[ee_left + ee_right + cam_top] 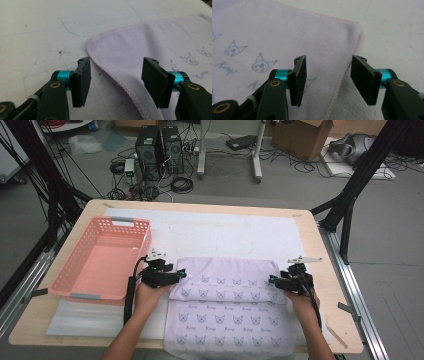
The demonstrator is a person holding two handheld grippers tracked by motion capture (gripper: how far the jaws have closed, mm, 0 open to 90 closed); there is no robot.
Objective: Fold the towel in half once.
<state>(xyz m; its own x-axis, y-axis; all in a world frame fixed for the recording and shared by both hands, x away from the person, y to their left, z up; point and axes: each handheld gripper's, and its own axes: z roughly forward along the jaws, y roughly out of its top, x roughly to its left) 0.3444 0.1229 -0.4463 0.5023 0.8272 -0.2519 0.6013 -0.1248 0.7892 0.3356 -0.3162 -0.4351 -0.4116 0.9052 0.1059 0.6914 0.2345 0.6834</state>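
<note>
A pale lilac towel printed with small cat faces [227,305] is lying folded over on the white-covered surface [225,232], right of the pink plastic basket [102,257]. The left gripper [181,273] and right gripper [272,280] are straddling its left and right edges, fingers [81,81] wide apart and holding nothing. This looks like the grasp before another fold; next, each needs to be closing on its hem [339,85].
</note>
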